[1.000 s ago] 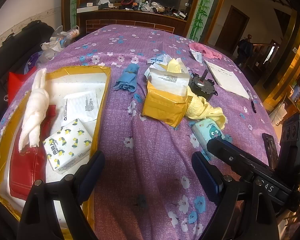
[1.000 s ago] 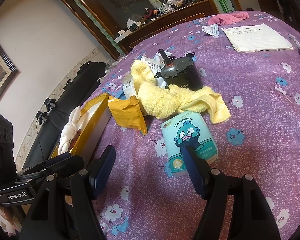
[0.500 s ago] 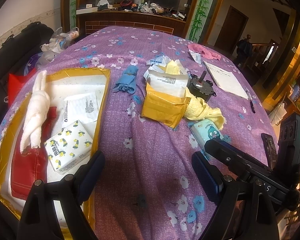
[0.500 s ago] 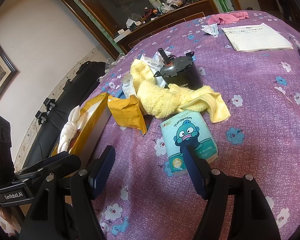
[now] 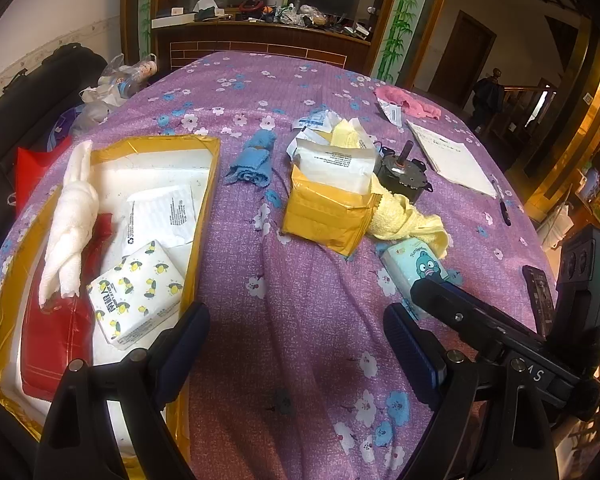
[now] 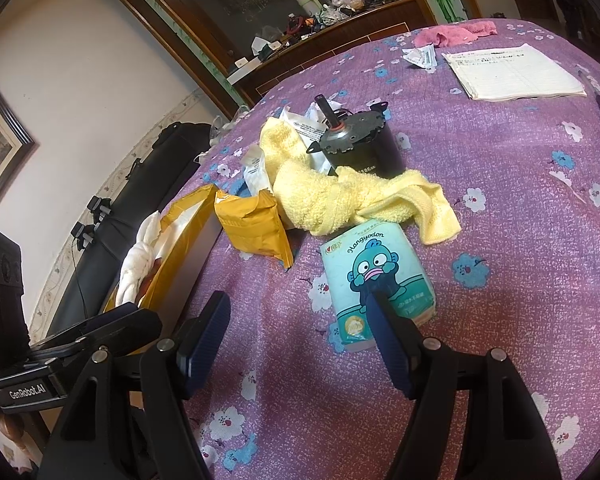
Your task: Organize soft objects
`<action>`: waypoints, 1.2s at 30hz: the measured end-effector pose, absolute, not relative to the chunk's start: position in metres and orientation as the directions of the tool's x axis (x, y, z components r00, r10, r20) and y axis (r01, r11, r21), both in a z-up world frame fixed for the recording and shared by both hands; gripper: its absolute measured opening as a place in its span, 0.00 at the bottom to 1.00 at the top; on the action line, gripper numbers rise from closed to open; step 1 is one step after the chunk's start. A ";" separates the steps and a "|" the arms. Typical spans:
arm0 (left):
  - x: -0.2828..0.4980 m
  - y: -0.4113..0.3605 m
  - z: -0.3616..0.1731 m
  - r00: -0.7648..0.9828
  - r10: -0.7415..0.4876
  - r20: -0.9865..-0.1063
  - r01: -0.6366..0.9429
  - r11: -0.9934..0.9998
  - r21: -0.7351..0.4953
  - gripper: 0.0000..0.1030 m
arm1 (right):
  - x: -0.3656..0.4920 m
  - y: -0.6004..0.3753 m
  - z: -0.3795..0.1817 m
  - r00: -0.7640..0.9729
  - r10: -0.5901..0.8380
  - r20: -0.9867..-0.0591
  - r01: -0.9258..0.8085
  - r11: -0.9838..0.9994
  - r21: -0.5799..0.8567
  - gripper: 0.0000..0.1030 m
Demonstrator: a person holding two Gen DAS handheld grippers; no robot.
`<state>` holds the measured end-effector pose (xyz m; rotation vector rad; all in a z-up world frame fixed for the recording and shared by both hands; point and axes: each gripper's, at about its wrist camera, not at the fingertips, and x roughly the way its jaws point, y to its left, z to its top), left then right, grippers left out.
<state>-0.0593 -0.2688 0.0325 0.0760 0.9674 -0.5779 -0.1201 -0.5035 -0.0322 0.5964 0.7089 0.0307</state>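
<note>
The left gripper [image 5: 296, 344] is hovering with its ribbed dark-blue pads wide apart, gripping nothing, over the purple flower-printed tablecloth [image 5: 308, 280]. Just left of its left finger a shallow white foam tray edged in shiny gold tape [image 5: 214, 184] is lying, holding a twisted white terry towel [image 5: 70, 224] whose long axis is running away from the gripper along the tray's far-left side, a glossy red pouch [image 5: 56, 328] under it, a flat white printed sachet [image 5: 162, 214] and a soft rectangular tissue pack with a lemon print [image 5: 138, 292], nearest the finger.

Ahead of that gripper a rolled blue cloth [image 5: 252, 162] is lying, and right of it a crinkled mustard-yellow padded mailer [image 5: 324, 212] with a white plastic packet [image 5: 332, 164] on top.

The right gripper [image 6: 300, 328] is also standing open and empty. Its right fingertip [image 6: 388, 320] is overlapping the near end of a teal cartoon-fish tissue pack [image 6: 376, 264], lying flat with its long axis pointing away from the gripper, its far end touching a crumpled fluffy yellow towel [image 6: 352, 196]. Beyond the towel a black cylindrical motor with a stub shaft [image 6: 356, 140] is standing upright.
</note>
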 end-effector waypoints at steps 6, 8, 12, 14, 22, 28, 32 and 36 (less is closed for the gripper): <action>-0.058 -0.268 0.030 0.423 -0.428 -0.799 0.498 0.846 -0.190 0.88 | -0.126 -0.508 -0.032 0.785 0.218 -0.580 0.174 0.821 0.544 0.68; -0.057 -0.268 0.029 0.423 -0.428 -0.799 0.498 0.846 -0.189 0.88 | -0.125 -0.509 -0.031 0.782 0.223 -0.583 0.176 0.818 0.548 0.68; -0.057 -0.269 0.029 0.422 -0.427 -0.799 0.497 0.847 -0.190 0.88 | -0.124 -0.508 -0.031 0.778 0.222 -0.587 0.177 0.820 0.545 0.68; -0.057 -0.270 0.028 0.420 -0.428 -0.800 0.498 0.846 -0.191 0.88 | -0.125 -0.508 -0.030 0.784 0.216 -0.583 0.178 0.821 0.543 0.68; -0.055 -0.269 0.026 0.421 -0.426 -0.801 0.494 0.848 -0.191 0.88 | -0.126 -0.512 -0.029 0.784 0.196 -0.589 0.209 0.810 0.547 0.68; -0.049 -0.272 0.026 0.405 -0.437 -0.803 0.503 0.840 -0.203 0.88 | -0.124 -0.525 -0.030 0.775 0.153 -0.613 0.276 0.791 0.546 0.68; -0.028 -0.287 0.028 0.351 -0.469 -0.810 0.503 0.824 -0.259 0.88 | -0.113 -0.533 -0.031 0.750 0.134 -0.648 0.314 0.790 0.526 0.68; 0.005 -0.305 0.033 0.324 -0.485 -0.812 0.467 0.829 -0.308 0.88 | -0.102 -0.536 -0.038 0.718 0.137 -0.683 0.341 0.786 0.515 0.68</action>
